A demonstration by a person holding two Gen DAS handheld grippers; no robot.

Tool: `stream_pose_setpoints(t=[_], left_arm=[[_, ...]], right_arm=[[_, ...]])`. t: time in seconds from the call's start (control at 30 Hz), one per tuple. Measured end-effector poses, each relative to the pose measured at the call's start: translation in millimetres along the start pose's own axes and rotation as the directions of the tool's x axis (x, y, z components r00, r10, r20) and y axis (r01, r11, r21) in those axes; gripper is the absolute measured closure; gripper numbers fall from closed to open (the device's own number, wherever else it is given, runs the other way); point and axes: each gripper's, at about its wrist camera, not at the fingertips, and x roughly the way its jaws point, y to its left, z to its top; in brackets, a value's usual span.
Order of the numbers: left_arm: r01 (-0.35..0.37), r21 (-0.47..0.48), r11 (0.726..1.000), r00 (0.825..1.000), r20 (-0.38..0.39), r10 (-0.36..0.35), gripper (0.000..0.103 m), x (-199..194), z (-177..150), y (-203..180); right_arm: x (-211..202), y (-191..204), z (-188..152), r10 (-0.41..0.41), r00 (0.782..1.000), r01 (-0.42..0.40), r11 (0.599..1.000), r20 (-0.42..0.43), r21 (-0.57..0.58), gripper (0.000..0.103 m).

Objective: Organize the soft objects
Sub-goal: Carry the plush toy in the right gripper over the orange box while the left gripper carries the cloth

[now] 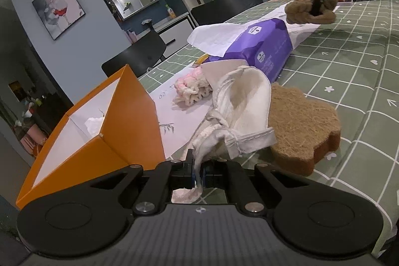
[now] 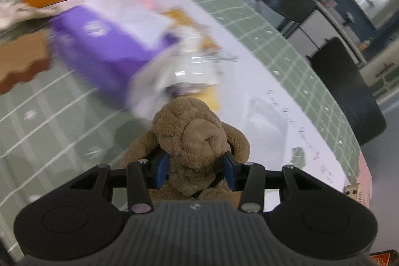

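My left gripper is pinched together on a fold of the white cloth, which trails up from the jaws and drapes partly over the brown fibre pad on the surface. Just left of the jaws stands the orange box, open at the top, its near corner close beside the gripper, so there is little room on that side; something white lies inside, but I cannot make out what. Beyond the cloth lie a pink-and-white knitted piece and the purple tissue pack, crowding the middle. To the right the green checked cloth is open ground. My right gripper is clamped on the brown plush toy, its blue pads pressed into both sides, held up off the surface. In the right wrist view the pack, the box and the pad are smeared by blur. The surface's far edge curves near two dark chairs; the toy's lower body is hidden behind the gripper.
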Motion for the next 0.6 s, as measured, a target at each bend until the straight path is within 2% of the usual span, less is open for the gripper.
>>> stream_pose_setpoints(t=[0.23, 0.6], left_arm=[[-0.006, 0.021, 1.000, 0.999, 0.036, 0.006, 0.098, -16, 3, -2], [-0.032, 0.045, 0.998, 0.994, 0.101, 0.028, 0.098, -39, 20, 6]], right_arm=[[-32, 58, 4, 0.088, 0.996, -0.086, 0.993, 0.021, -0.082, 0.058], [-65, 115, 49, 0.146, 0.983, -0.125, 0.977, 0.110, -0.175, 0.058]])
